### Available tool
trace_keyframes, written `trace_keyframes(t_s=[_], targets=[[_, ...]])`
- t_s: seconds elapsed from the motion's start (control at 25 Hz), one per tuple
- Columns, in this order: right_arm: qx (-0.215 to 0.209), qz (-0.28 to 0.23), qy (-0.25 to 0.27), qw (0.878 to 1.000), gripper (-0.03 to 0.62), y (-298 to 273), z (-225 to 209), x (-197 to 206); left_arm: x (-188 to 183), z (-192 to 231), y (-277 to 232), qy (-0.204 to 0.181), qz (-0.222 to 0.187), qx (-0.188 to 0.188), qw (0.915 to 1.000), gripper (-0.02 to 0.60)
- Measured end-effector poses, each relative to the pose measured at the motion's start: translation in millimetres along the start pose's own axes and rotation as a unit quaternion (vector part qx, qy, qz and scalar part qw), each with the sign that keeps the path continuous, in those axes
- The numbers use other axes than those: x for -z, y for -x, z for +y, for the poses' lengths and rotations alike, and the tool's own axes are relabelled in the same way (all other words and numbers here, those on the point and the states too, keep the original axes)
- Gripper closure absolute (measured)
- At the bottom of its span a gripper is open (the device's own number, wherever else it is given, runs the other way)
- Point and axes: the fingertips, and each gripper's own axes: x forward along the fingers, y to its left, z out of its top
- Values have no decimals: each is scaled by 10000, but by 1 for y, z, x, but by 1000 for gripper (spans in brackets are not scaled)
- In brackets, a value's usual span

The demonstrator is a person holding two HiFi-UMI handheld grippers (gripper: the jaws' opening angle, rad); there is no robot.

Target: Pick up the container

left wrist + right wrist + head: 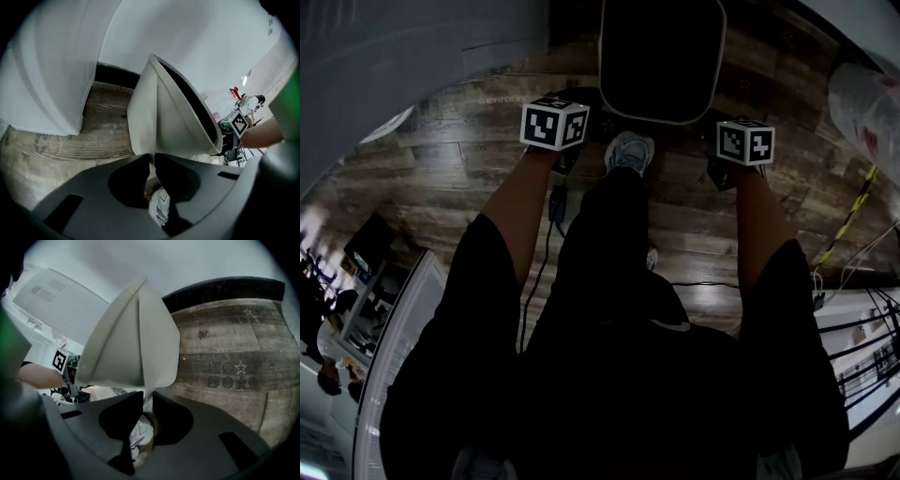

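Note:
The container [661, 119] is a pale grey bin with a dark inside, seen from above in the head view just ahead of the person's feet. My left gripper [153, 161] is shut on a thin edge of the container [159, 122], which rises tilted in front of the jaws. My right gripper [147, 399] is shut on the opposite edge of the container [131, 348]. In the head view the marker cubes of the left gripper [555, 124] and the right gripper [745, 141] flank the bin's near rim. Whether the bin still touches the floor is hidden.
The floor [487, 131] is dark wood planks. A white shoe [630, 150] stands right under the bin's near rim, and a cable [546, 253] trails by the left leg. A white cabinet [47, 70] stands to the left, a plastic bag [867, 103] and striped tape [848, 211] to the right.

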Motion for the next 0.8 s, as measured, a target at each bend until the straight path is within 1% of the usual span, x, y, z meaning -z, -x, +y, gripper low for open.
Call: trace_keyframes(t_s=[0.28, 0.4, 0.52, 0.6, 0.68, 0.8], targets=[[51, -23, -321, 9995, 522, 17, 15, 5, 1, -11, 16, 65, -23, -112, 9999, 531], [26, 19, -406, 9992, 522, 25, 20, 7, 1, -18, 24, 139, -138, -94, 9998, 529], [32, 48, -473, 9989, 523, 33, 26, 7, 0, -24, 39, 456, -387, 18, 9982, 515], [61, 82, -519, 9986, 523, 38, 30, 8, 3, -30, 51, 666, -470, 90, 9966, 497], [116, 124, -535, 9984, 523, 42, 34, 6, 11, -33, 59, 817, -401, 104, 9958, 474], [207, 183, -604, 9978, 523, 49, 39, 5, 27, -38, 66, 1008, -170, 150, 9946, 453]])
